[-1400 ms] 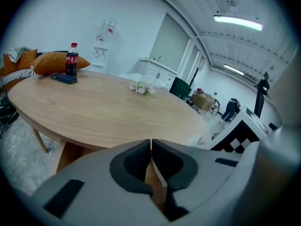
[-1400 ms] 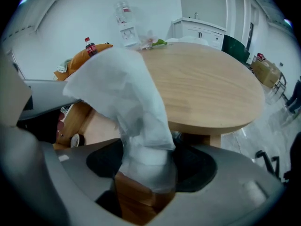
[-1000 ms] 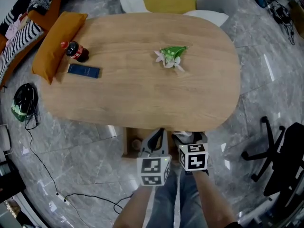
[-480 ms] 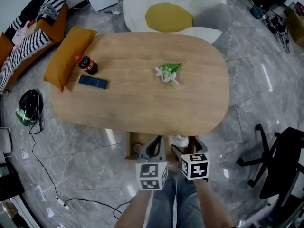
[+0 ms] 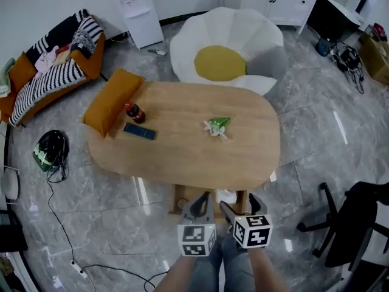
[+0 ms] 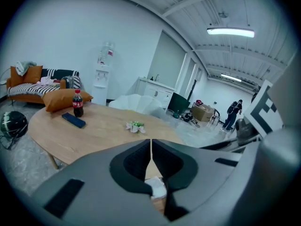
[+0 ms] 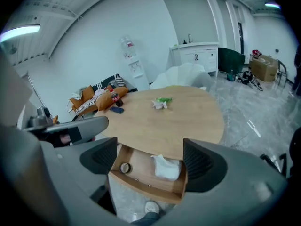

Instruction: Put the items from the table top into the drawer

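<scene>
Three things are left to move. A green-and-white sprig (image 5: pixel 216 126) lies near the middle of the worktop (image 5: pixel 182 157). A cola bottle (image 5: pixel 134 112) stands upright toward 10 o'clock, just beside an orange cushion (image 5: pixel 113 101), and a flat dark case (image 5: pixel 139 131) lies at the bottle's 5 o'clock. The drawer (image 7: pixel 141 182) hangs open under the worktop's 6 o'clock edge. It already holds a white tissue pack (image 7: pixel 166 167) and a tape roll (image 7: pixel 124 167), with bare bottom between them. Both tools hover over the drawer. The right tool (image 5: pixel 242 204) is spread wide and empty, its jaws having just been opening. The left tool (image 5: pixel 203 197) has its jaws pressed together with nothing in them. The step in hand looks like a reach for the next item. The sprig, at 12 o'clock from the tools, is the closest pick, and the right tool is ready for it. It would be best to come down over the bunched green stem rather than the pale petals, which will likely crush or slip. The left tool must open before it can take anything. If it goes for the bottle, it should grip the body low so the bottle stays upright and does not tip against the cushion. The case lies flat, so the pads should pinch its long edges. Each item should go into the bare gap, clear of the drawer's front wall.
</scene>
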Demonstrator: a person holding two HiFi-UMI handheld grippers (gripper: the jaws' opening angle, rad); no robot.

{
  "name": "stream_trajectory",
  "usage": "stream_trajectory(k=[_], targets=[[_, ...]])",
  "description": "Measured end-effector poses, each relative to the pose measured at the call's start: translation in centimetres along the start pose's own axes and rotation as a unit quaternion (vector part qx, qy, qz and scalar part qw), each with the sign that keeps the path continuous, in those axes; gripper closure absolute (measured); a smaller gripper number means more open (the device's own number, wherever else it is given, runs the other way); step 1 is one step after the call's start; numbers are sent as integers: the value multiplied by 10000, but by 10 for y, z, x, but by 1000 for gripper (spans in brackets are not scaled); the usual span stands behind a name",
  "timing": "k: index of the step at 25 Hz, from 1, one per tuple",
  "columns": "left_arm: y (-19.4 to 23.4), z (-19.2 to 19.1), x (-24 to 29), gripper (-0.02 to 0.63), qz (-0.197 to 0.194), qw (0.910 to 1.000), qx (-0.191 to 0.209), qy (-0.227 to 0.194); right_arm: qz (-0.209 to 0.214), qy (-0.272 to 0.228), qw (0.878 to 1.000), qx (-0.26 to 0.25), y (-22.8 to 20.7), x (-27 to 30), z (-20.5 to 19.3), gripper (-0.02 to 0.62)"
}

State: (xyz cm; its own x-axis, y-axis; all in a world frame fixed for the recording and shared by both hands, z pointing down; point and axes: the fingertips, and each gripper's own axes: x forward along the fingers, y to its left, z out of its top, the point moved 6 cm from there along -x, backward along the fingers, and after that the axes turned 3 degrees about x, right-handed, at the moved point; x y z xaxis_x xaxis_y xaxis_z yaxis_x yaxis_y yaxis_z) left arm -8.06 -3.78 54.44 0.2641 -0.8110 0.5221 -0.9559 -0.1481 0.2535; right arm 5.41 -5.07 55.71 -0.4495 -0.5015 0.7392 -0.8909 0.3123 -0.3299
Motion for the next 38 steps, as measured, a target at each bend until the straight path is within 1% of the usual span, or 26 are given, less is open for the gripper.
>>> stream_trajectory(k=[3, 6, 8, 10, 14, 16, 19, 22, 26, 29, 32, 34, 38], targets=[[-10, 20, -15, 589, -79, 9997, 213, -123, 52, -363, 9993, -100, 15, -24, 26, 170], [-22, 54, -30, 589, -266, 9976, 518, -369, 104, -699, 9969, -359, 32, -48, 55, 170], [-31, 76, -43, 589, -374, 9961, 615, -510, 125, -911, 9945, -500, 42, -68, 70, 170], [-35, 93, -57, 589, -344, 9956, 559, -661, 172, -1132, 9917, -585, 51, -89, 82, 172], [-42, 125, -82, 589, -178, 9941, 313, -1019, 265, -1628, 9833, -768, 67, -129, 108, 173], [-47, 140, -95, 589, -137, 9925, 296, -1176, 240, -1864, 9783, -868, 74, -148, 121, 180], [-53, 159, -113, 589, -67, 9907, 363, -1309, 178, -2201, 9702, -998, 83, -175, 137, 266], [-60, 180, -133, 589, -6, 9892, 318, -1433, 194, -2480, 9611, -1201, 93, -199, 150, 287], [-65, 204, -154, 589, -22, 9851, 254, -1699, 161, -2916, 9437, -1552, 115, -228, 164, 318], [-71, 223, -169, 589, -65, 9810, 290, -1919, 217, -3165, 9333, -1683, 130, -247, 174, 338], [-80, 237, -183, 589, -114, 9772, 527, -2053, 92, -3225, 9294, -1796, 137, -254, 177, 361], [-86, 241, -189, 589, -141, 9761, 688, -2055, 13, -3215, 9288, -1841, 139, -256, 174, 379], [-92, 241, -192, 589, -202, 9760, 762, -2031, 50, -3313, 9263, -1794, 144, -261, 173, 419]])
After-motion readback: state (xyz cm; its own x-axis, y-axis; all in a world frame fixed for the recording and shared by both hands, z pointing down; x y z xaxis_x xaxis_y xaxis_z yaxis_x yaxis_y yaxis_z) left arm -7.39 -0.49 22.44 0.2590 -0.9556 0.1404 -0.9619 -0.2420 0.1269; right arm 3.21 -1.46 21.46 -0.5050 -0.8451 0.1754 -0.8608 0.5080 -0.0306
